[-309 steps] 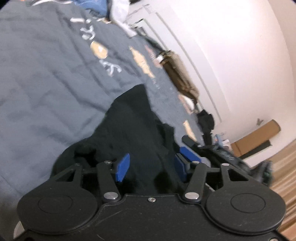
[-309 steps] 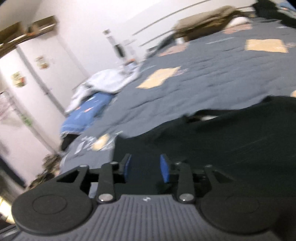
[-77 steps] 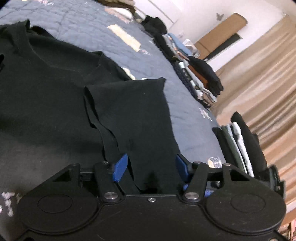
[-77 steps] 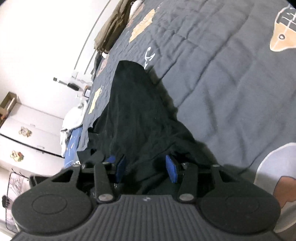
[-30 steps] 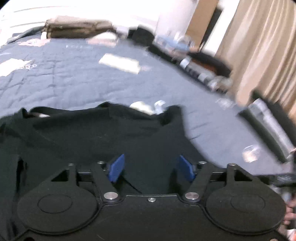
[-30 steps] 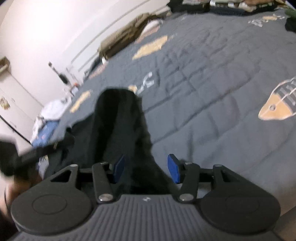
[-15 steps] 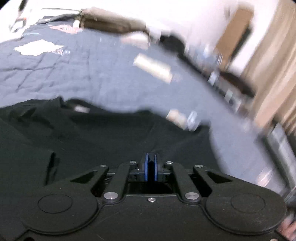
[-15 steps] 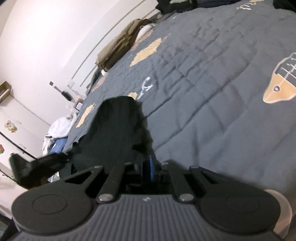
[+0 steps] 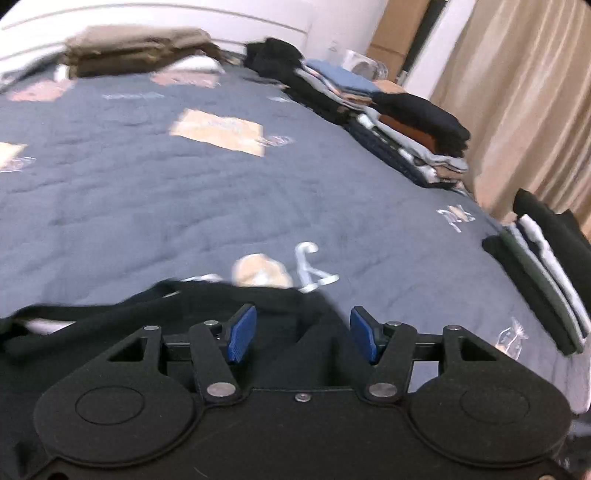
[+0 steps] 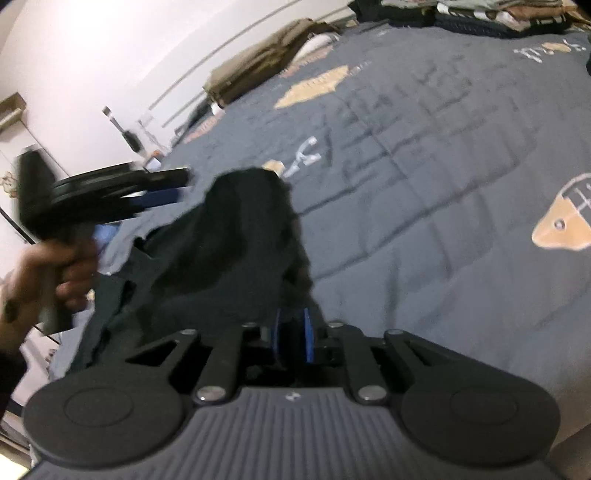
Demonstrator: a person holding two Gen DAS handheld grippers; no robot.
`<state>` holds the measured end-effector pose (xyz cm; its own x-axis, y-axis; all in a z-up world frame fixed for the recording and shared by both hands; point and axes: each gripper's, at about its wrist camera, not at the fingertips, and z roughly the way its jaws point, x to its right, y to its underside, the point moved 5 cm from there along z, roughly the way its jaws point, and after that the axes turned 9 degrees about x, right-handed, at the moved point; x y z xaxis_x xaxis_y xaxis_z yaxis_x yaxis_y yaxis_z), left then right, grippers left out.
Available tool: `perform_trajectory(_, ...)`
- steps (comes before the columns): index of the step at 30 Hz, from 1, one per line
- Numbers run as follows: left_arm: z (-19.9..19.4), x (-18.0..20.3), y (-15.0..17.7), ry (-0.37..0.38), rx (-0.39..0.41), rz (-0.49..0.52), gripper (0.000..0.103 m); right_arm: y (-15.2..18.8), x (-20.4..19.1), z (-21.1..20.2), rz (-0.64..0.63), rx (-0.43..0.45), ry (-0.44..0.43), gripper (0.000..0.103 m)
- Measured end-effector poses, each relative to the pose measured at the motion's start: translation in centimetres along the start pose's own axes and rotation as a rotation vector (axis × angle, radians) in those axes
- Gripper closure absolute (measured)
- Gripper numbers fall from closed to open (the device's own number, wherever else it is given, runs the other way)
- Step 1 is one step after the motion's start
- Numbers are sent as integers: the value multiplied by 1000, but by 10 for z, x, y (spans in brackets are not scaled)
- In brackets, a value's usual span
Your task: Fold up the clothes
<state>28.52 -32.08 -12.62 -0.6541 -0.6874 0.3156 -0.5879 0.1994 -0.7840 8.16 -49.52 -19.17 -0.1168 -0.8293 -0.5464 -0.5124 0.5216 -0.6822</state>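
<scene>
Bare quilt [image 9: 155, 192]; folded stacks [image 9: 406, 129] rightward

A wide bed is covered by a dark grey quilted bedspread [image 9: 155, 192] printed with tan patches and pale lettering. A plain white wall [image 10: 110, 48] with thin horizontal lines is seen behind the bed's far end. Beige pleated curtains [image 9: 524, 88] are hung along one side, and a brown cardboard box [image 9: 402, 33] is stood near them against the wall. A folded olive-brown blanket [image 9: 136, 51] is laid at the far edge of the bed. The room is lit softly and evenly, and the wall is washed out bright.
</scene>
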Motion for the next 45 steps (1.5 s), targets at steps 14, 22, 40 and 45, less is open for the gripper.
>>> perform_trajectory(14,85,33,-9,76,1,64,89,-2,7,0,16,113,75,98)
perform_trajectory(22,34,11,-1,-49,34,15,44,-1,29,-2,21,40,153,94)
perform_trajectory(40,-68,-9,141,232,31,-655,46,3,-23,-2,-13,93,-95,67)
perform_trajectory(45,-46,-15,135,242,45,-684,59,15,-30,9,-66,-7,-137,66)
